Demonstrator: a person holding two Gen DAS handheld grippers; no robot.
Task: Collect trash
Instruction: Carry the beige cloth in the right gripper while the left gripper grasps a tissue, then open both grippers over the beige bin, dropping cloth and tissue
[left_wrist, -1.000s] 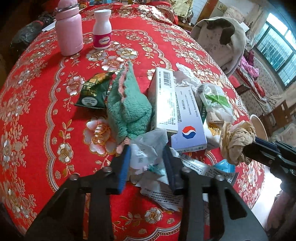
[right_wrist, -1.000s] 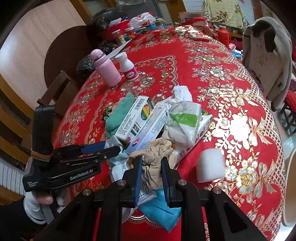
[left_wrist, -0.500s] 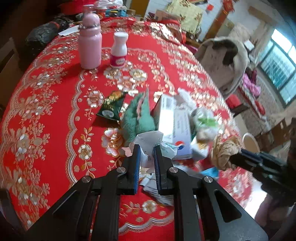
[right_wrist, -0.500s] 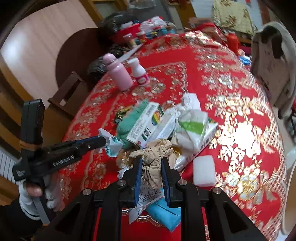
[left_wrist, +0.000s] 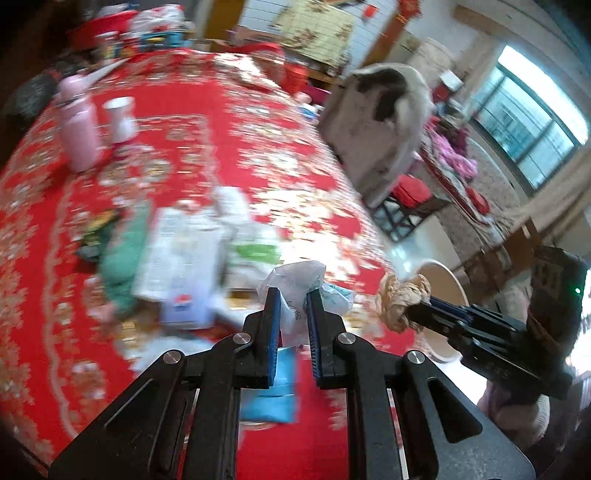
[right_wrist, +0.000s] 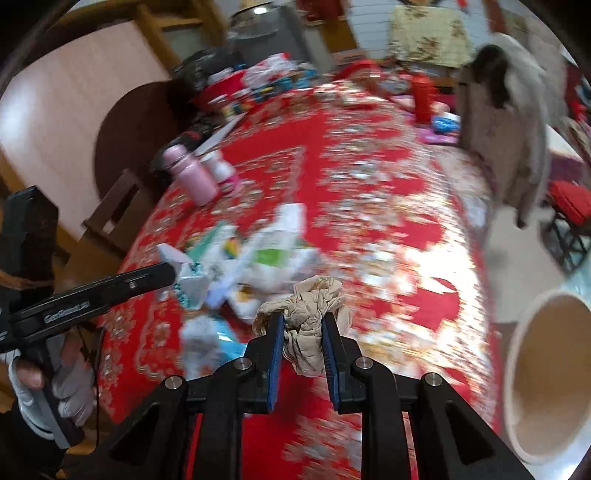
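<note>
My left gripper is shut on a crumpled white wrapper and holds it above the red tablecloth; it also shows in the right wrist view. My right gripper is shut on a crumpled beige wad, also seen in the left wrist view. A round beige bin stands on the floor at the table's right edge. A blurred pile of boxes and bags lies on the table.
A pink bottle and a white bottle stand at the far left. A green cloth lies beside the pile, a blue packet near the front. A chair draped with a coat stands right.
Both grippers have lifted with their trash and swung right toward the bin. The left gripper closed on the white wrapper and raised it off the pile.
</note>
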